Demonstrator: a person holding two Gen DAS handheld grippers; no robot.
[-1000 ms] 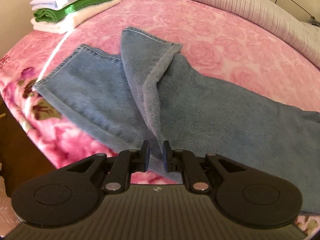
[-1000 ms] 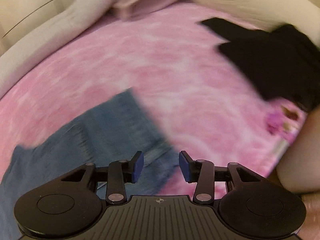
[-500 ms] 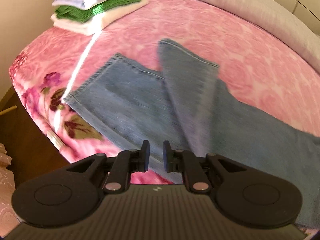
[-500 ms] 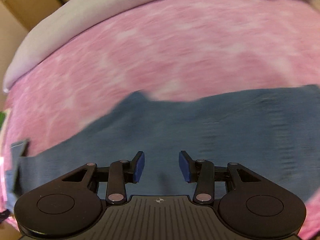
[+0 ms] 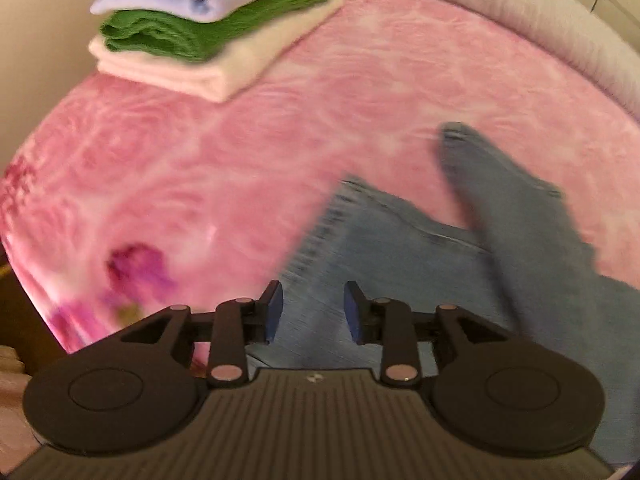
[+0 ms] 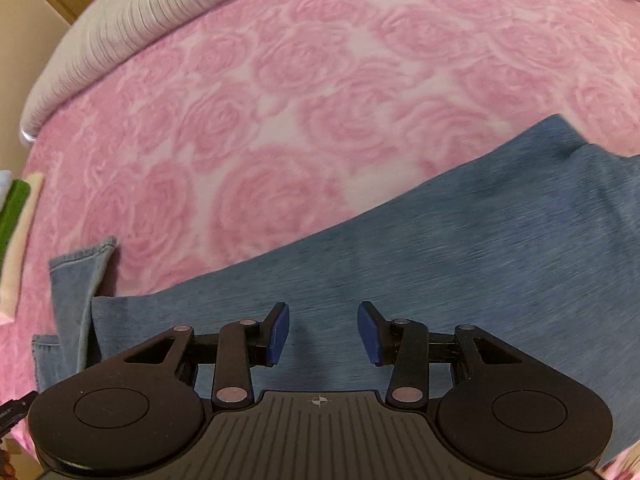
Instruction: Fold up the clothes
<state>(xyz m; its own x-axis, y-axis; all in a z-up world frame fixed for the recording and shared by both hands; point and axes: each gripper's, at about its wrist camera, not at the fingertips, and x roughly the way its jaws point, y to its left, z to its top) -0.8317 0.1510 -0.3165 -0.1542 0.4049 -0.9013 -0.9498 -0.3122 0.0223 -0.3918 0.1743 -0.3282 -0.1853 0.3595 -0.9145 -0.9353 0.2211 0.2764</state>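
Note:
Blue jeans (image 5: 404,256) lie on the pink rose blanket (image 5: 200,168). In the left wrist view one leg's hem end spreads flat and the other leg (image 5: 516,216) crosses over it. My left gripper (image 5: 313,312) hovers over the hem end; its jaws are opening and nothing is between the pads. In the right wrist view the jeans (image 6: 440,264) stretch across the bed, with a folded-over cuff (image 6: 80,264) at the left. My right gripper (image 6: 323,332) stands open above the denim, holding nothing.
A stack of folded clothes (image 5: 208,28), lilac on green on cream, sits at the blanket's far left corner; its edge (image 6: 16,216) shows in the right wrist view. A pale ribbed bolster (image 6: 132,24) runs along the far side. The bed's edge (image 5: 48,312) drops off at the left.
The left gripper let go of the jeans leg, opened, and swept left toward the hem and the folded stack. The right gripper swung left along the jeans, staying open.

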